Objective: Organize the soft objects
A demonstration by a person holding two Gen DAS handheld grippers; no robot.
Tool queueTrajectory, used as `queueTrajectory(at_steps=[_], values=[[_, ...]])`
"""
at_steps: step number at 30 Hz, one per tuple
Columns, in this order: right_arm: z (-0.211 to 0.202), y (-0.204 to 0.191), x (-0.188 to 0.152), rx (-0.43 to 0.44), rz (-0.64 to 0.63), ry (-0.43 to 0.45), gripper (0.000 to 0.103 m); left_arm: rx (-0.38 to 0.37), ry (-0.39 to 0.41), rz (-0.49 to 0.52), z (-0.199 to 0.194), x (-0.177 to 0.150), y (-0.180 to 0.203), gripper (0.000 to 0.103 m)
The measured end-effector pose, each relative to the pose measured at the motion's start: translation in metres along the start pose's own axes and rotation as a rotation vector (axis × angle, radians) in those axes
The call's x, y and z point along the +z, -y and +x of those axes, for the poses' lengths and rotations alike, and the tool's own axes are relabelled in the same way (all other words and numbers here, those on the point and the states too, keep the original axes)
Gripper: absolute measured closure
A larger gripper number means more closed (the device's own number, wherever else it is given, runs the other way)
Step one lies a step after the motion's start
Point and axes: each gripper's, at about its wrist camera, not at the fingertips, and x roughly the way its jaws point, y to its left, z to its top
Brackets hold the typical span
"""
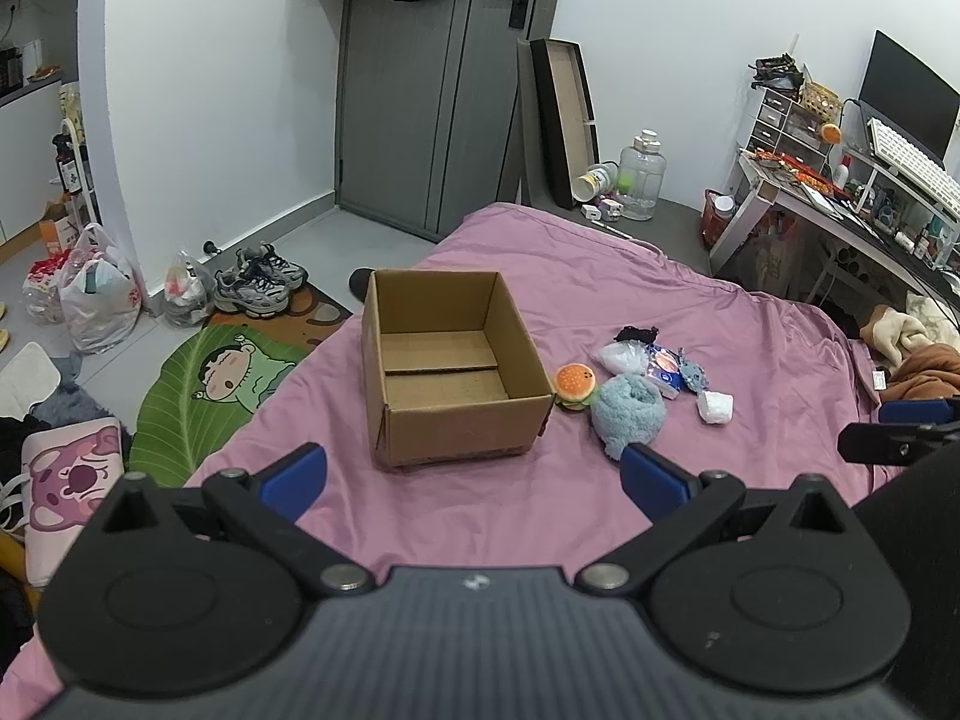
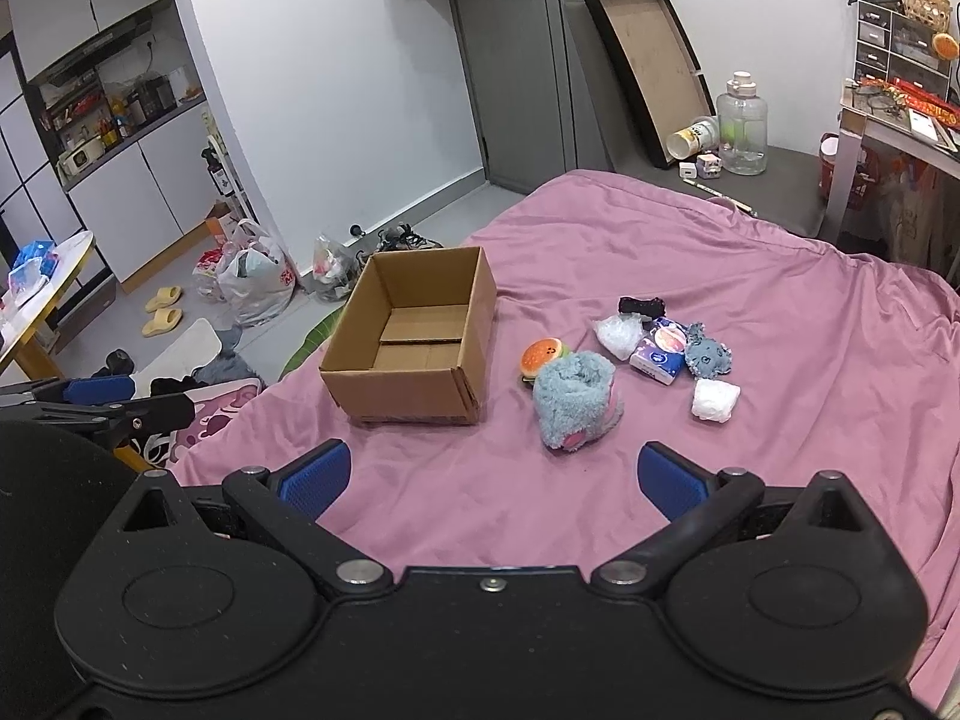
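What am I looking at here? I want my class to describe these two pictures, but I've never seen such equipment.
A person holds a pair of tongs in each hand; a camera on each looks forward along its blue pads. One picture is from the left tongs, the other from the right tongs. Both are open and hold nothing. On the pink bedsheet stands an open cardboard box, nothing visible inside. Beside it lie a burger plush, a fluffy blue plush, a tissue pack, and a few smaller soft things.
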Motion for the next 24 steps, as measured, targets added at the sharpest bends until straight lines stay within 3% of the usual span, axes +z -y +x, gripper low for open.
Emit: queueTrajectory(at_steps=[24], values=[[-0.0013,-0.0009,0.0010,-0.002,-0.010,0.013,0.000,-0.002,0.000,0.000,0.0009,-0.0011,-0.0011,0.000]])
